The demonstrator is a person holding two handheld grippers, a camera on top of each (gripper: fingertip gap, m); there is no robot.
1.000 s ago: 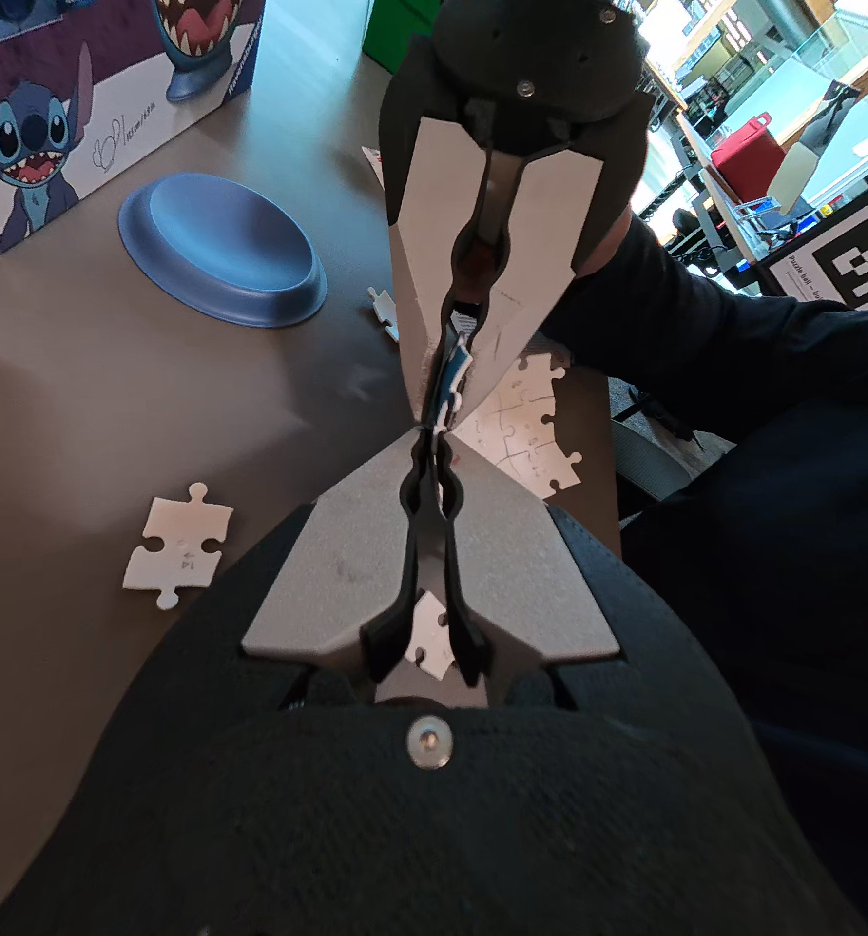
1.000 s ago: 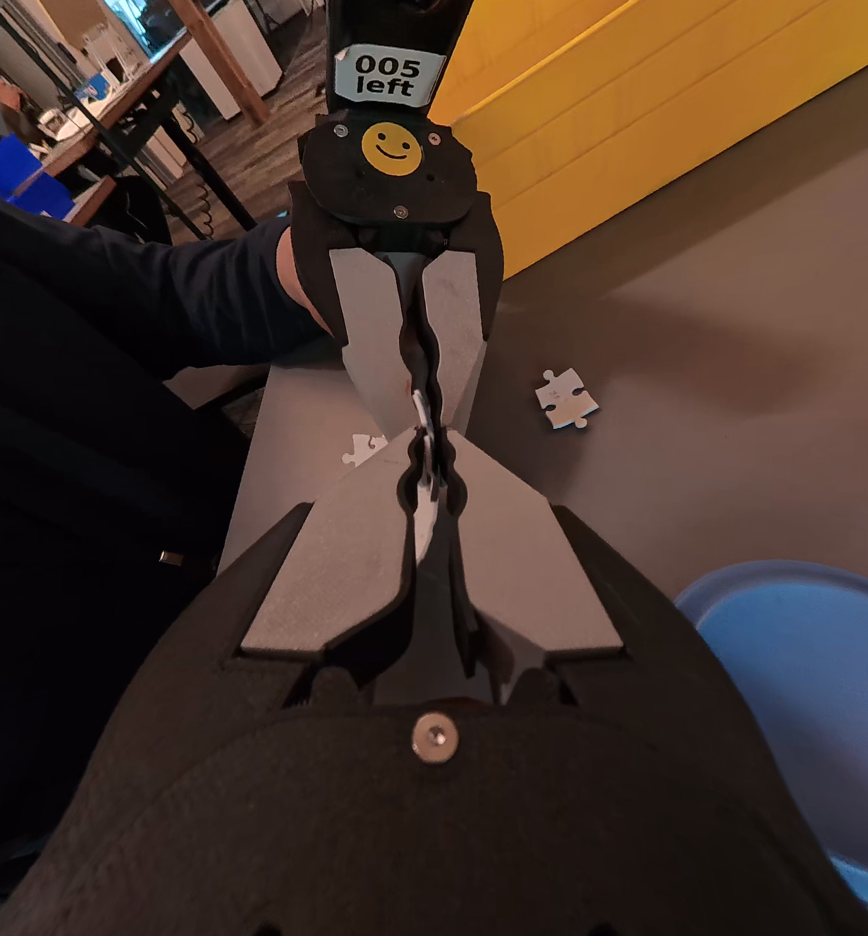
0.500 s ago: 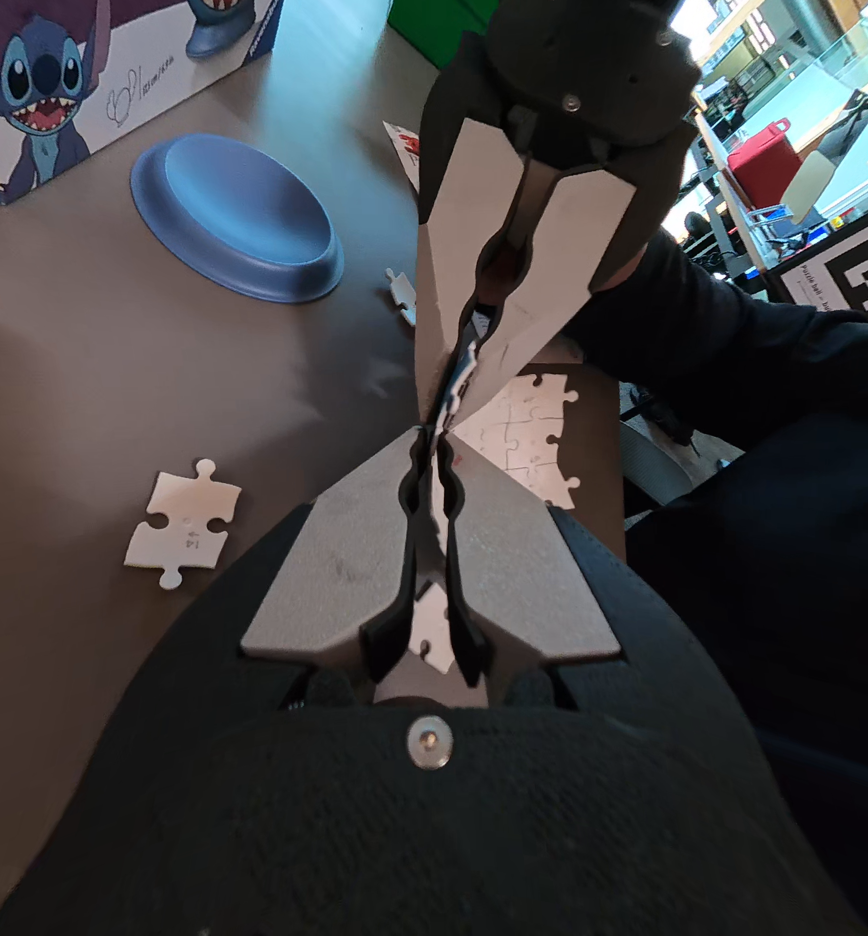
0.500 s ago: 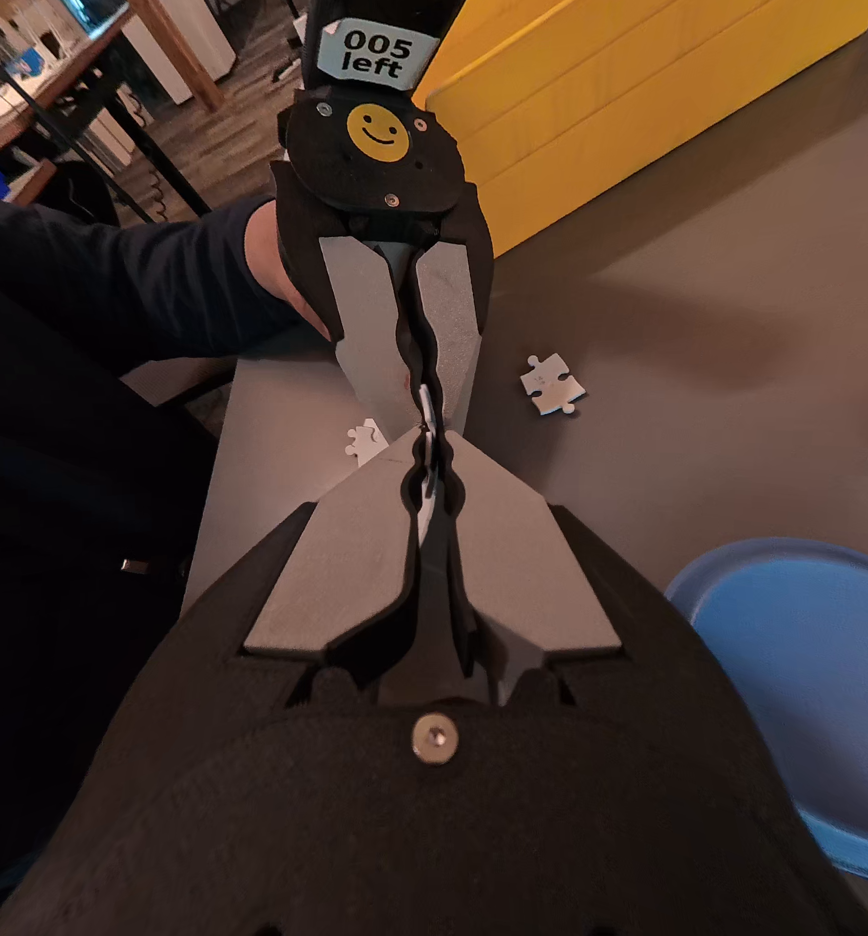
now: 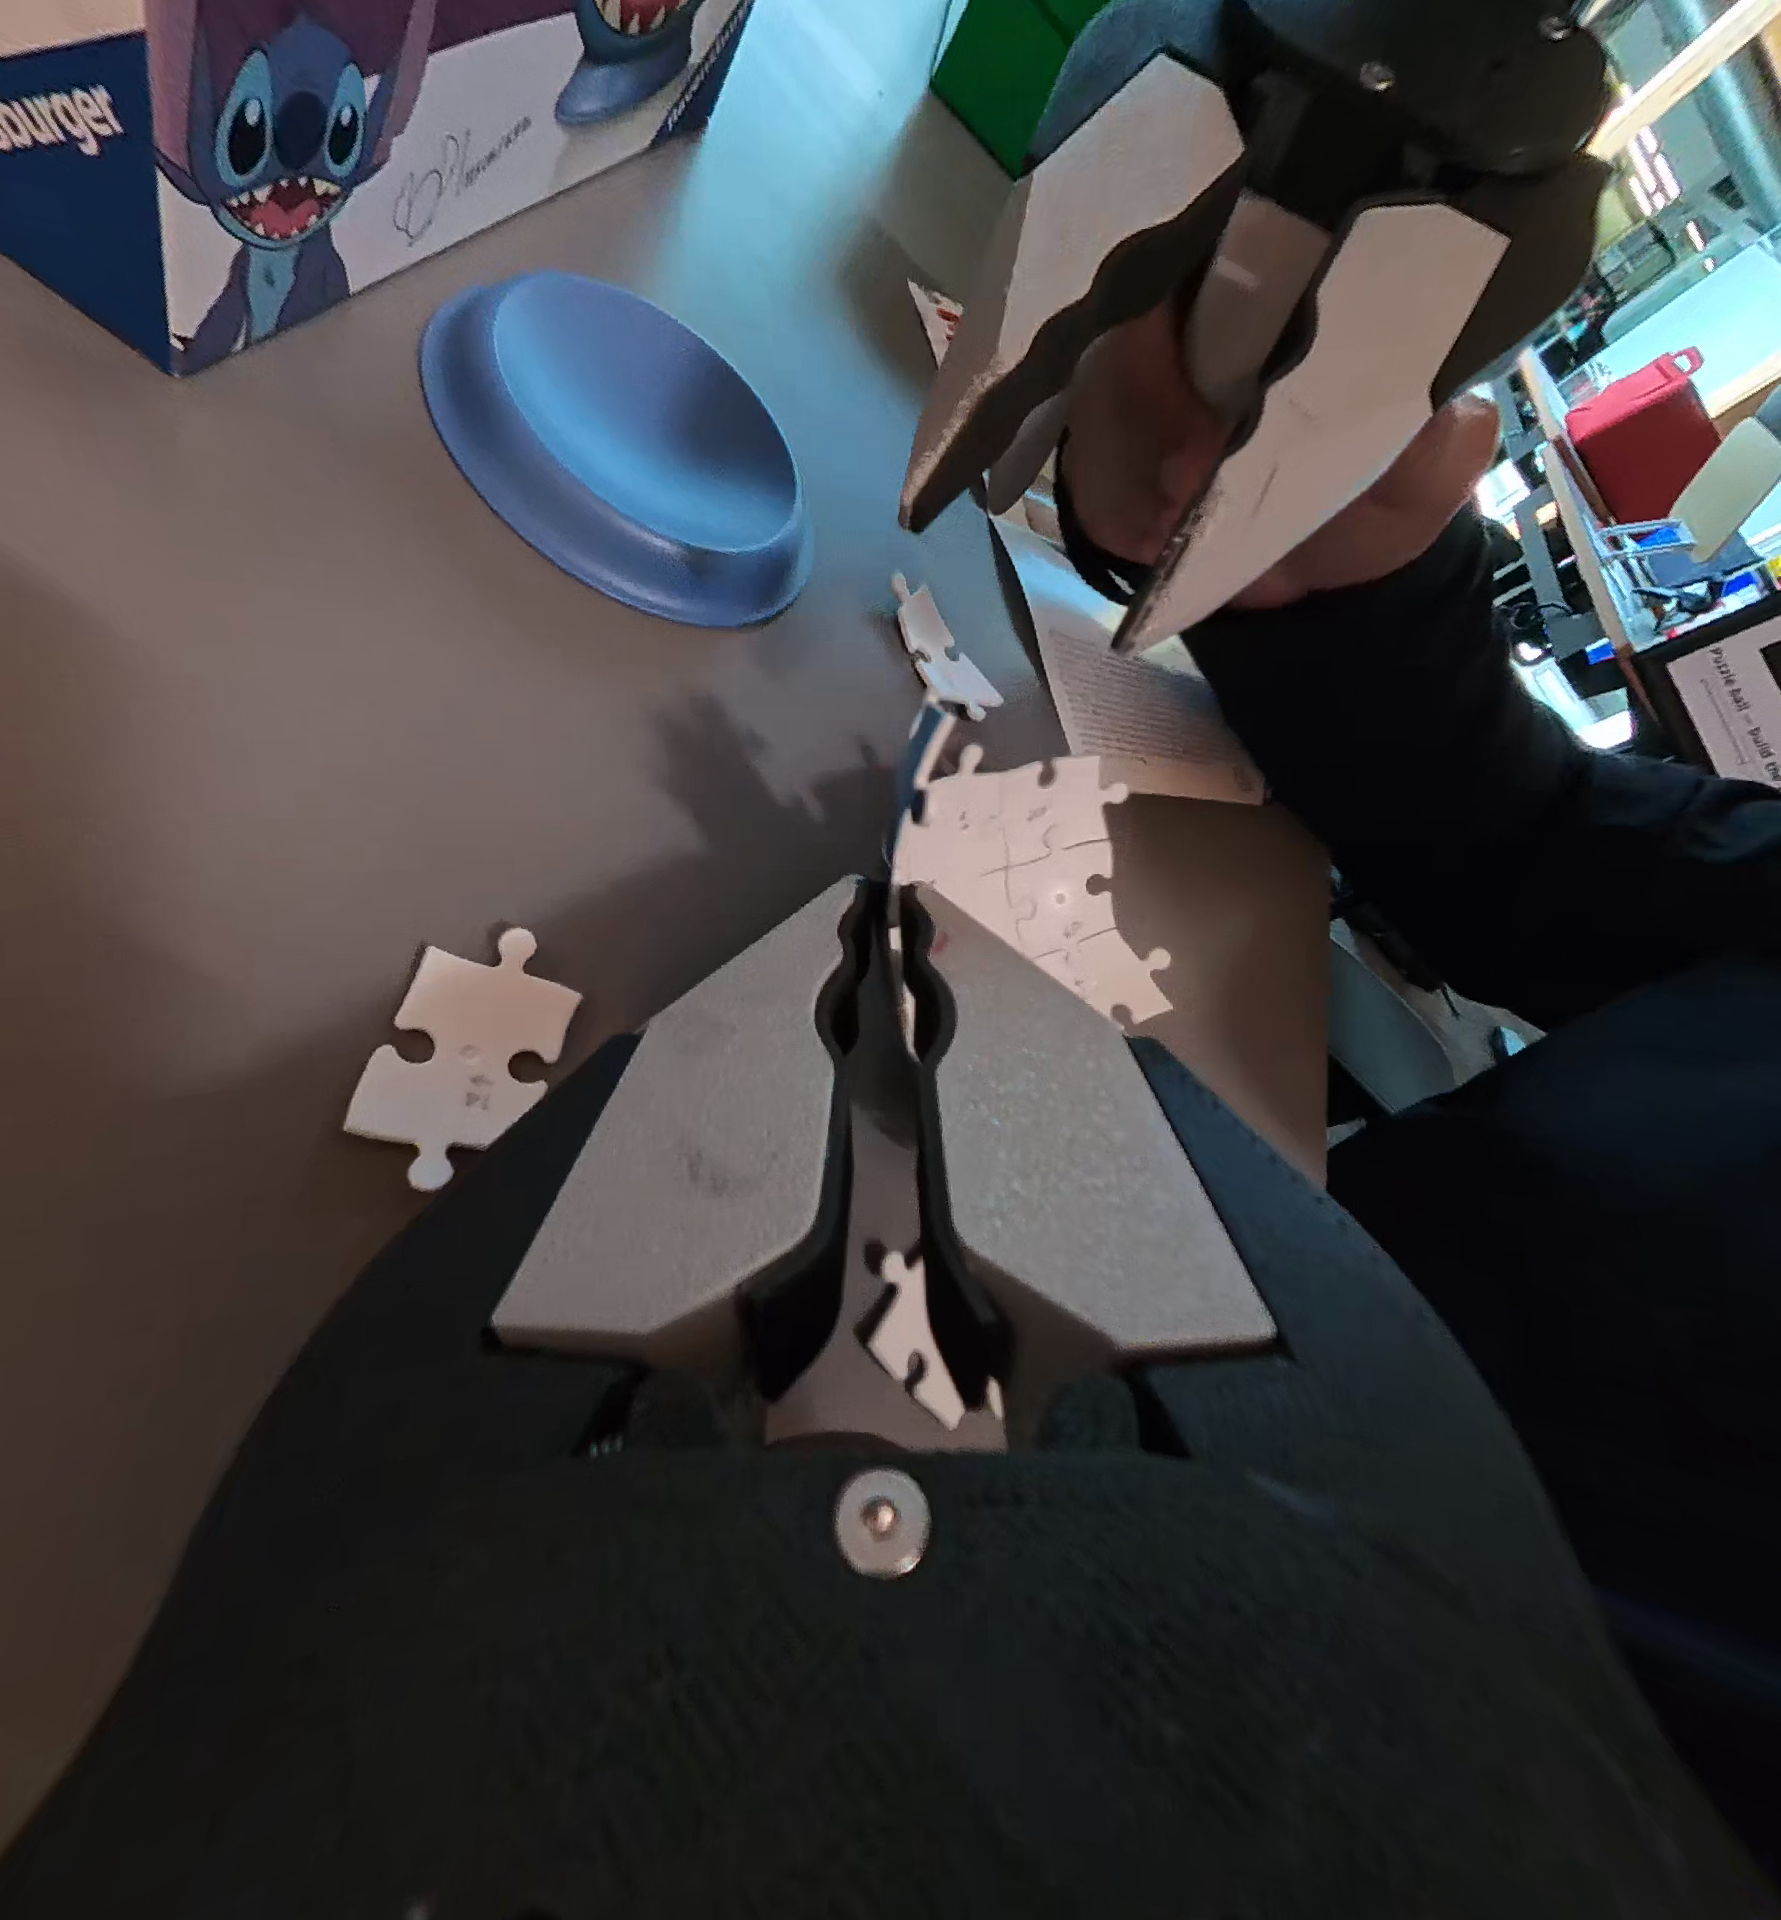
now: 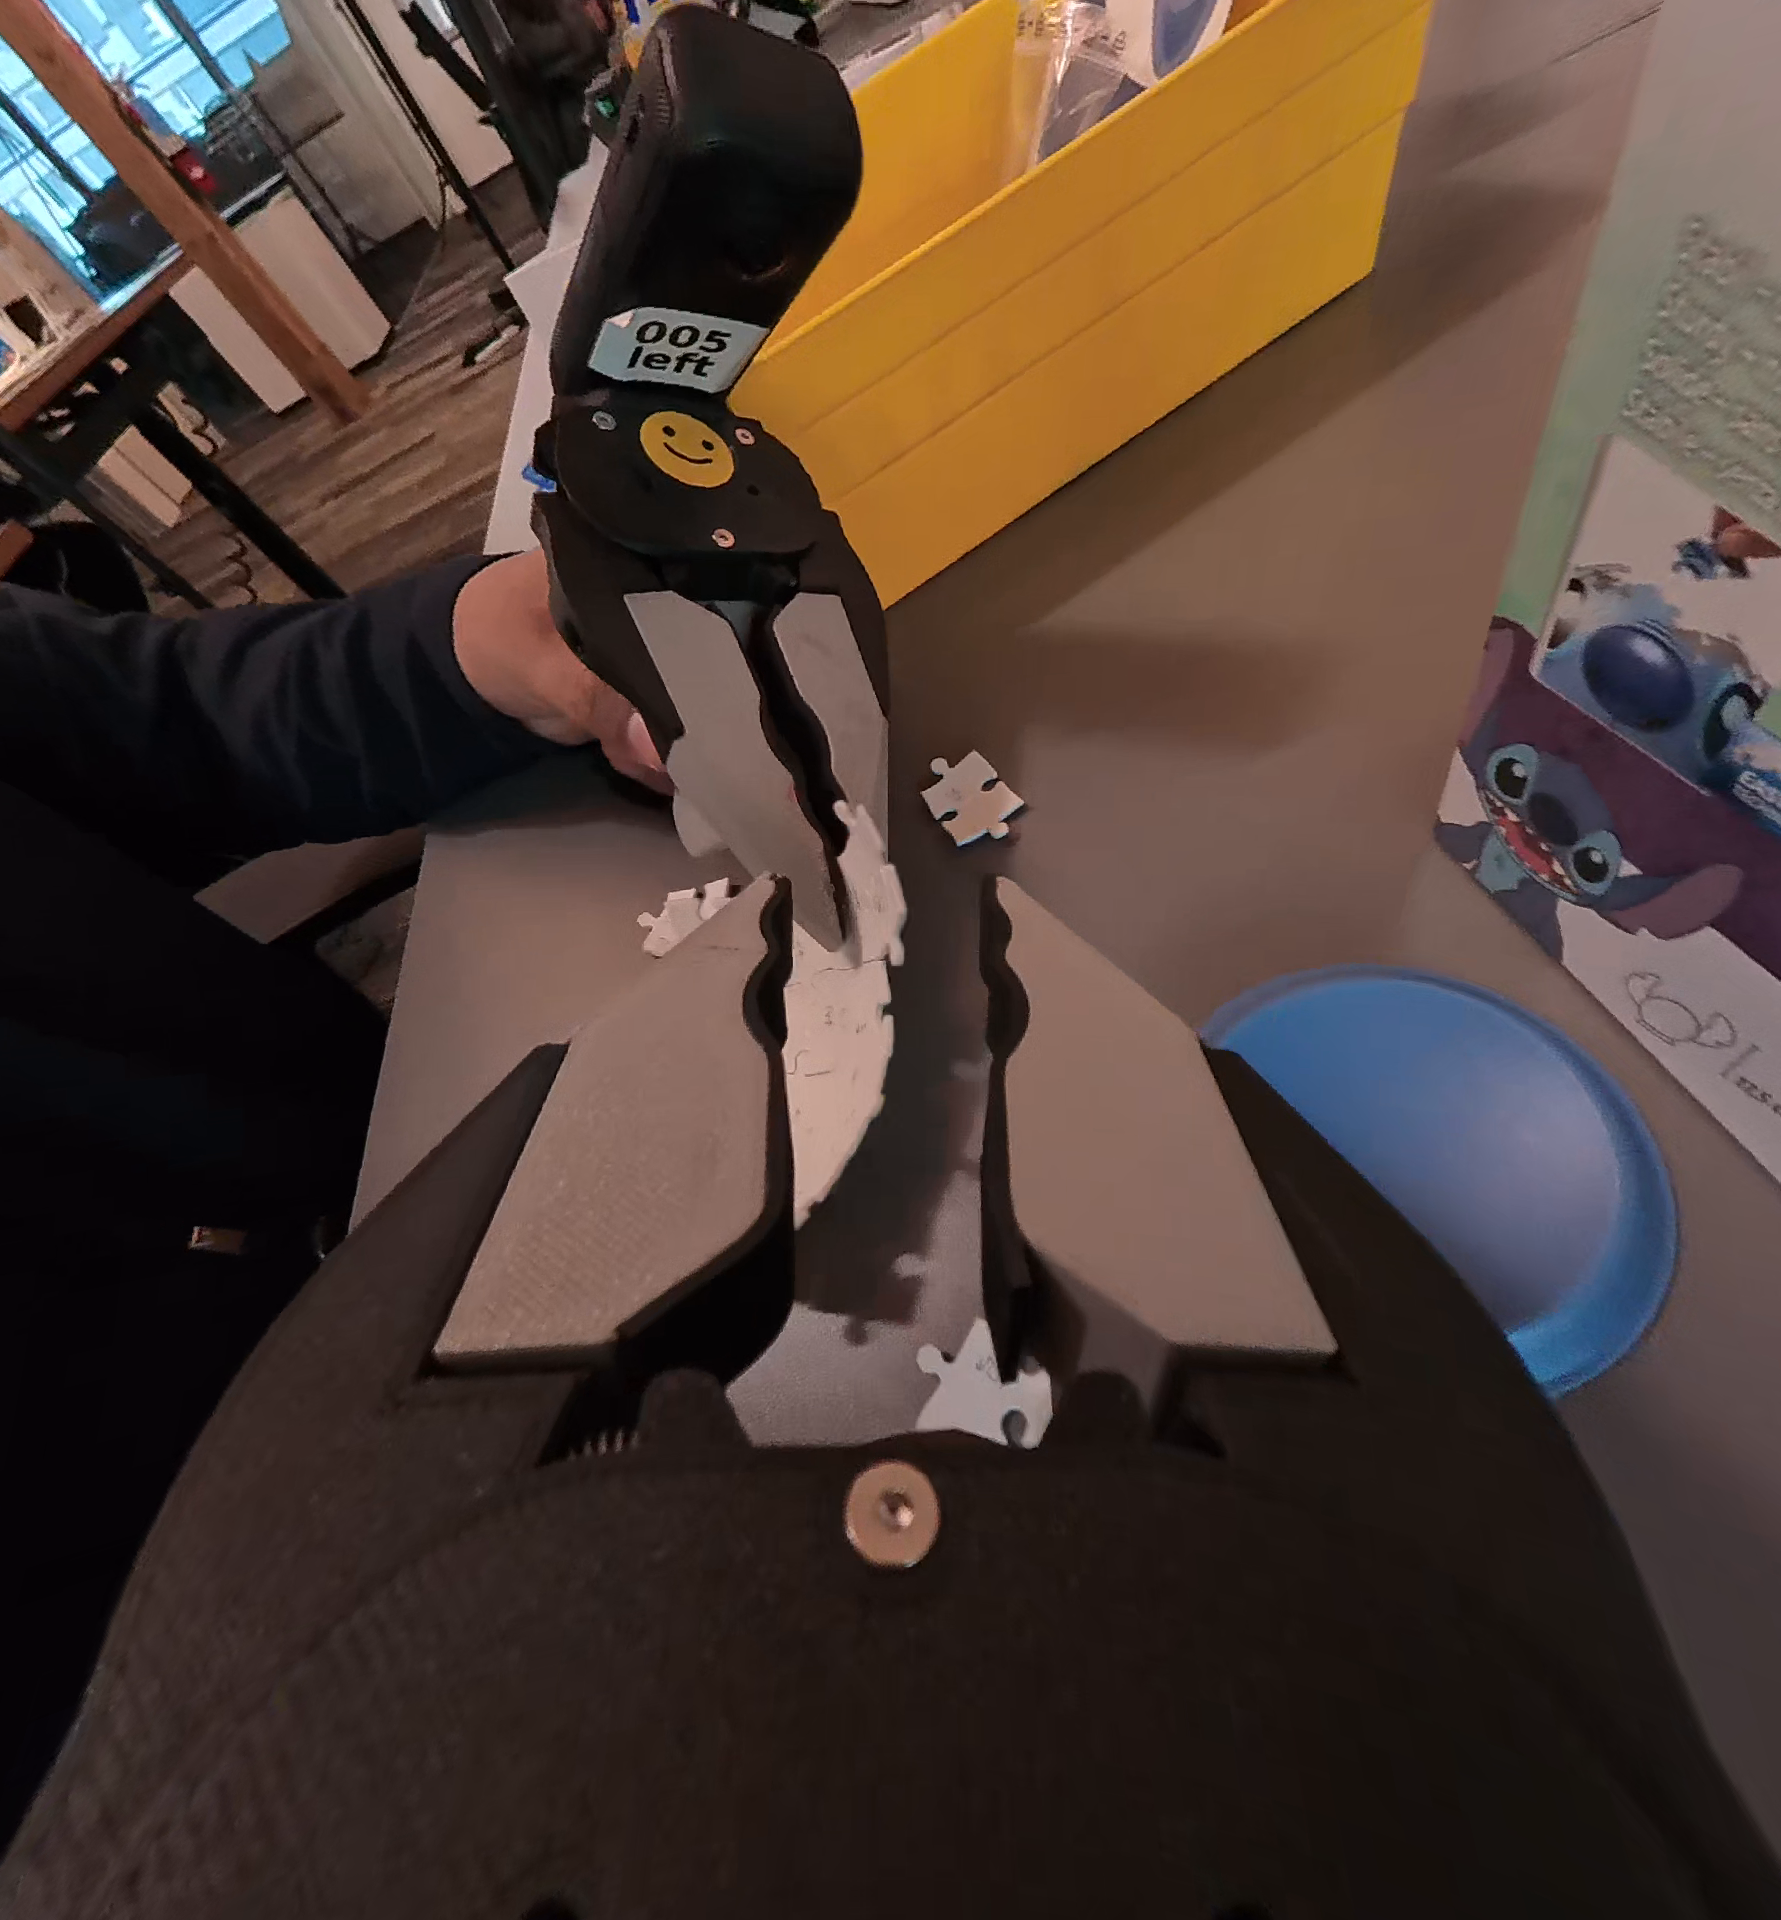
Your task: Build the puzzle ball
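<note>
Left gripper (image 5: 891, 894) is clamped on the curved panel (image 5: 1031, 873) of joined pieces, white backs showing, held up off the table (image 5: 190, 831) near its edge. Right gripper (image 6: 886, 894) spread wide w/ nothing between its fingers, just beside the panel; in the left view it hangs above, apart. Stand (image 5: 616, 457), blue, sits on the table farther out, box (image 5: 273, 187) behind it. One loose piece (image 5: 460, 1049) lies flat left of the left gripper, another (image 5: 938, 644) near the stand. Yellow bin (image 6: 1083, 249) at the back.
</note>
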